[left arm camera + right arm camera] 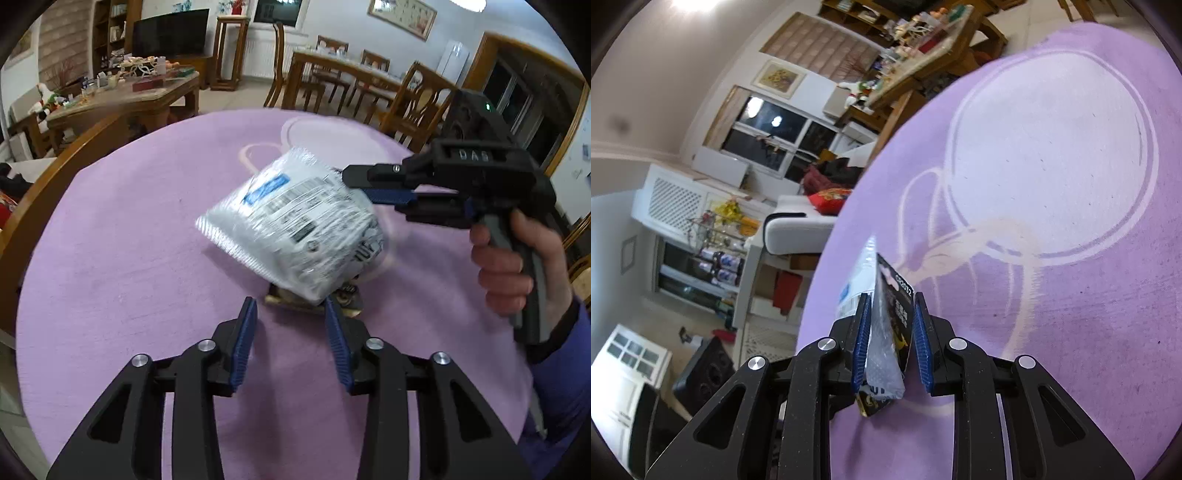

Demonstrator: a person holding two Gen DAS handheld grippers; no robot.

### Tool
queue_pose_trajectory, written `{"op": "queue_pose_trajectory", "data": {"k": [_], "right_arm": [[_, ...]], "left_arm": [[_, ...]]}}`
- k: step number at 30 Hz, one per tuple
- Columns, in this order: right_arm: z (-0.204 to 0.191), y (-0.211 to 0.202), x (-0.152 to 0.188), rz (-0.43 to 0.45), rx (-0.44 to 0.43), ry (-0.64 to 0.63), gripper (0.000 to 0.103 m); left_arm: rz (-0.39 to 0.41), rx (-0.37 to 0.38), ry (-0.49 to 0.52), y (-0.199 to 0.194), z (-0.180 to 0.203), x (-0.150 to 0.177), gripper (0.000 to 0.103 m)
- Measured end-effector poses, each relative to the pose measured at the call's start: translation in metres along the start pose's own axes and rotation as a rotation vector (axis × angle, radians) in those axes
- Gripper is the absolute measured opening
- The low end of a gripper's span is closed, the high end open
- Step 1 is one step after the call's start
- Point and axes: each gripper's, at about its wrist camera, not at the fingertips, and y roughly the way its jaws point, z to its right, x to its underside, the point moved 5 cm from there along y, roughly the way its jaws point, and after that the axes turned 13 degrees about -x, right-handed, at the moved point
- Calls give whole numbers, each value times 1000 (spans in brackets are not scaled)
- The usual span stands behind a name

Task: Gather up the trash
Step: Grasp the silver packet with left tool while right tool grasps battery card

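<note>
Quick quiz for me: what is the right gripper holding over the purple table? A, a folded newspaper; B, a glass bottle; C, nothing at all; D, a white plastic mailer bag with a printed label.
D: in the left wrist view the right gripper is pinching one edge of the white plastic mailer bag with its label, lifted over the purple table.

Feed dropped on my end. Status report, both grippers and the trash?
Right gripper shut on white plastic bag, black wrapper pinched alongside. Left gripper empty, jaws part open, at small dark packet on purple tablecloth. Nothing in the way.
</note>
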Motion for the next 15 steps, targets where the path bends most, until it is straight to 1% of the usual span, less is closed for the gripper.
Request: {"op": "queue_pose_trajectory", "data": {"k": [1, 2, 3, 5, 7, 8, 9, 10, 11, 13, 14, 15], "right_arm": [[-6, -3, 0, 3, -12, -17, 23], [-6, -3, 0, 3, -12, -17, 23], [-12, -6, 1, 2, -26, -35, 23], [-25, -7, 4, -9, -37, -72, 23], [-33, -6, 5, -18, -22, -101, 22], [-36, -8, 6, -16, -15, -112, 17], [-38, -5, 6, -12, -14, -116, 15], [-39, -7, 6, -6, -18, -115, 10], [-39, -7, 6, -6, -18, -115, 8], [-40, -5, 7, 3, -3, -122, 8], [-39, -4, 7, 4, 16, -131, 8], [-39, -2, 7, 4, 43, -144, 8]], "left_arm": [[12, 8, -13, -2, 0, -2, 61], [29, 15, -24, -5, -1, -5, 73], [46, 20, -30, -7, 0, -7, 77], [67, 26, -32, -9, 2, -12, 79], [71, -12, -21, -7, 4, -17, 82], [68, -39, -12, -4, 4, -20, 82], [68, -45, -9, -2, 4, -21, 82], [74, -27, -16, 1, 3, -26, 82], [75, -11, -27, 3, 2, -28, 81], [65, -9, -59, 12, -5, -32, 79], [62, -10, -67, 16, -8, -33, 75], [54, -9, -79, 22, -11, -34, 74]]}}
